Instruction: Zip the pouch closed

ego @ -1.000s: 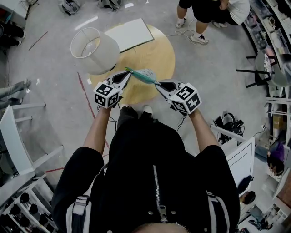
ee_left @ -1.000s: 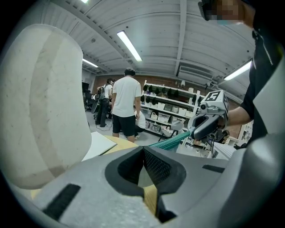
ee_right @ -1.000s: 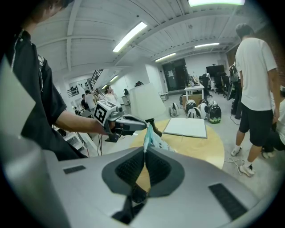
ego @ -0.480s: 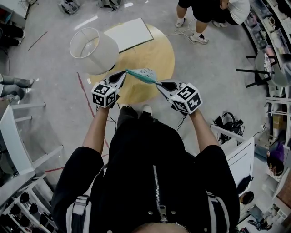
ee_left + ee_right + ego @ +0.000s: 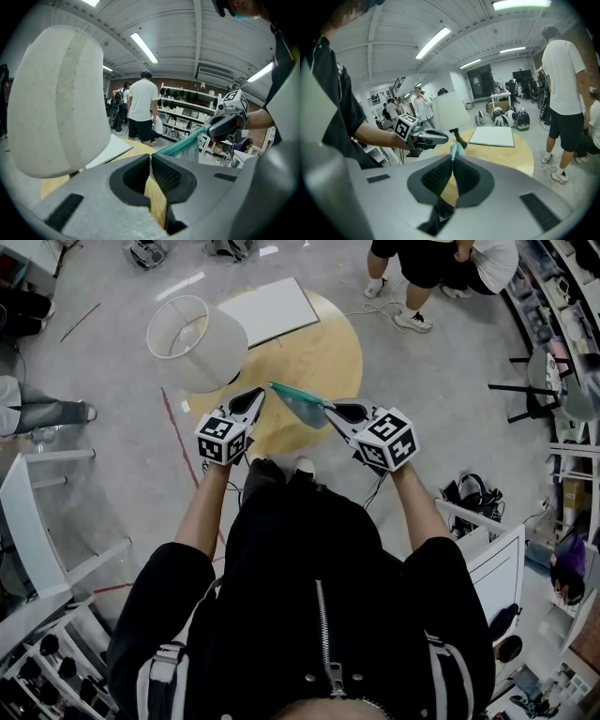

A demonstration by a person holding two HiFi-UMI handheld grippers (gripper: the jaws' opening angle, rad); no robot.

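A teal pouch (image 5: 300, 399) hangs in the air over the round wooden table (image 5: 323, 357). My right gripper (image 5: 330, 409) is shut on its right end, and in the right gripper view the pouch (image 5: 456, 150) sticks out just past the jaw tips (image 5: 453, 159). My left gripper (image 5: 257, 393) is just left of the pouch's free end, apart from it. Its jaws (image 5: 150, 157) are opening, with a narrow gap and nothing between them. From there the pouch (image 5: 185, 145) runs up to the right gripper (image 5: 220, 129).
A white lampshade (image 5: 192, 341) stands at the table's left edge, close to the left gripper. A white flat board (image 5: 267, 310) lies on the table's far side. People stand beyond the table (image 5: 422, 268). A white chair (image 5: 37, 531) is at the left, shelving at the right.
The left gripper has let go of the pouch's left end. The pouch is now held only by the right gripper and has swung flat, its free end pointing left.
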